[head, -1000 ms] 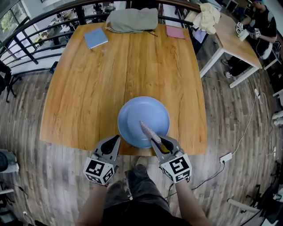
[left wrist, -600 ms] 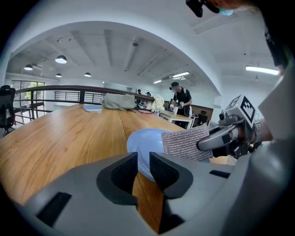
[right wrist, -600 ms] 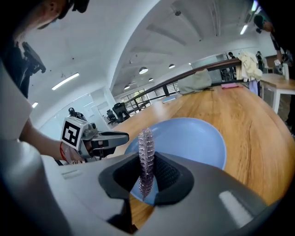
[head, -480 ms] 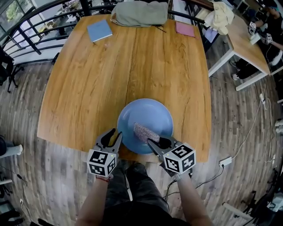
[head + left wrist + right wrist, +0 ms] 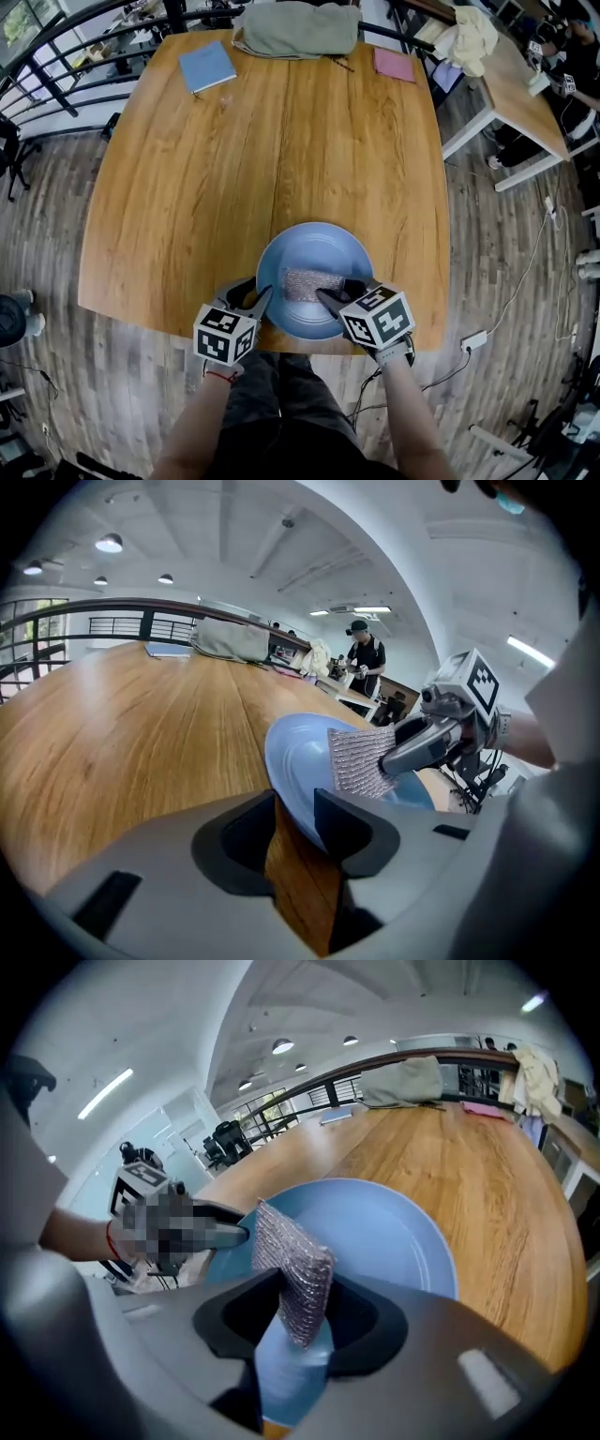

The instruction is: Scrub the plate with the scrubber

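Observation:
A blue plate (image 5: 319,244) lies near the front edge of the wooden table (image 5: 187,187). My left gripper (image 5: 258,292) reaches over its near-left rim. In the left gripper view the plate (image 5: 300,752) rim stands between the jaws of the left gripper (image 5: 295,803), which are opening, with wood showing in the gap. My right gripper (image 5: 336,292) holds a grey woven scrubber (image 5: 307,283) over the plate's middle. The scrubber (image 5: 291,1265) fills the gap between the tips of the right gripper (image 5: 298,1288), whose jaws are opening slightly.
At the table's far end lie a blue notebook (image 5: 208,66), a grey-green bag (image 5: 295,28) and a pink pad (image 5: 394,64). A dark railing (image 5: 56,56) curves round the far left. A second table (image 5: 506,84) with people stands to the right.
The left gripper, shut beside the plate before, has opened and moved onto the plate's rim. The scrubber has swung from pointing up the plate to lying across its middle.

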`<action>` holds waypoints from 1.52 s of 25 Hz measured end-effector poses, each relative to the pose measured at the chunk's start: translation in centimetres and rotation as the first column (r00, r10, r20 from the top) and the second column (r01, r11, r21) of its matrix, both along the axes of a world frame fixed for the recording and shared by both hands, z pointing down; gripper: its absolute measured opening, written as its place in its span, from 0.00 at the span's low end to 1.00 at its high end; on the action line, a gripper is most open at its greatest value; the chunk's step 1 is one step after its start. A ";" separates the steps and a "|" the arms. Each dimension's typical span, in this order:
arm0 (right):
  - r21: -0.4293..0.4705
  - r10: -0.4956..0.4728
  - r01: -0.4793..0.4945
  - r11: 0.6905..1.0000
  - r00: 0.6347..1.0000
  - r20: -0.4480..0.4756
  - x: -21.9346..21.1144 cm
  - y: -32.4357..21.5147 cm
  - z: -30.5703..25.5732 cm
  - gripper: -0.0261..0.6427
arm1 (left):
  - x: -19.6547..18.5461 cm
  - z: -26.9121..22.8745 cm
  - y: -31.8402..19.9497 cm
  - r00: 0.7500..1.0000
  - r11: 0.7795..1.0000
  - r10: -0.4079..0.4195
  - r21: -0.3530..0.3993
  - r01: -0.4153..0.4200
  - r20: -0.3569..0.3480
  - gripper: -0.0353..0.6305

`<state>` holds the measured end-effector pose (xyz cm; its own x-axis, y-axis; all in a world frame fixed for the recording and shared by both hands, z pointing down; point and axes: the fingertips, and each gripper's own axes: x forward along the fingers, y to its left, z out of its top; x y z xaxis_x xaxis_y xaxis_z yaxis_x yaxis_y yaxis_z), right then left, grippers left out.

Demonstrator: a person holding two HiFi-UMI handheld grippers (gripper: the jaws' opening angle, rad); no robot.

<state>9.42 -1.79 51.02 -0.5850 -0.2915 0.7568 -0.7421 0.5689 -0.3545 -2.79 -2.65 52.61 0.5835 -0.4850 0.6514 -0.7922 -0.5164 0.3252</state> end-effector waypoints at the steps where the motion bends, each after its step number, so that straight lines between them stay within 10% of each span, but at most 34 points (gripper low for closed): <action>1: 0.018 -0.011 0.012 1.000 0.999 -0.031 0.0 -0.3 0.3 0.26 | 0.1 0.0 -0.2 1.000 1.000 0.005 -0.001 -0.005 -0.003 0.24; 13: 0.217 -0.036 0.075 0.973 0.984 -0.175 -0.2 -3.1 -0.2 0.37 | -0.1 -0.2 -2.1 1.000 1.000 -0.003 -0.008 0.003 -0.015 0.18; 26: 0.239 -0.045 0.098 0.966 0.975 -0.217 0.5 -3.9 0.1 0.51 | -0.1 -0.2 -3.2 1.000 0.999 -0.025 -0.023 0.025 -0.018 0.13; 32: 0.233 -0.260 0.325 0.917 0.927 -0.272 -2.2 -2.7 0.4 0.50 | 0.0 -0.3 -3.2 1.000 1.000 -0.015 -0.025 0.015 -0.020 0.12; 35: 0.187 -0.367 0.433 0.882 0.879 -0.304 -3.2 -2.2 1.0 0.46 | 0.2 -0.3 -3.3 0.999 0.999 -0.022 -0.027 0.021 -0.027 0.12; 38: 0.186 -0.413 0.492 0.851 0.844 -0.342 -4.1 -2.0 1.2 0.16 | 0.2 -0.3 -3.4 0.999 0.999 -0.029 -0.031 0.028 -0.036 0.12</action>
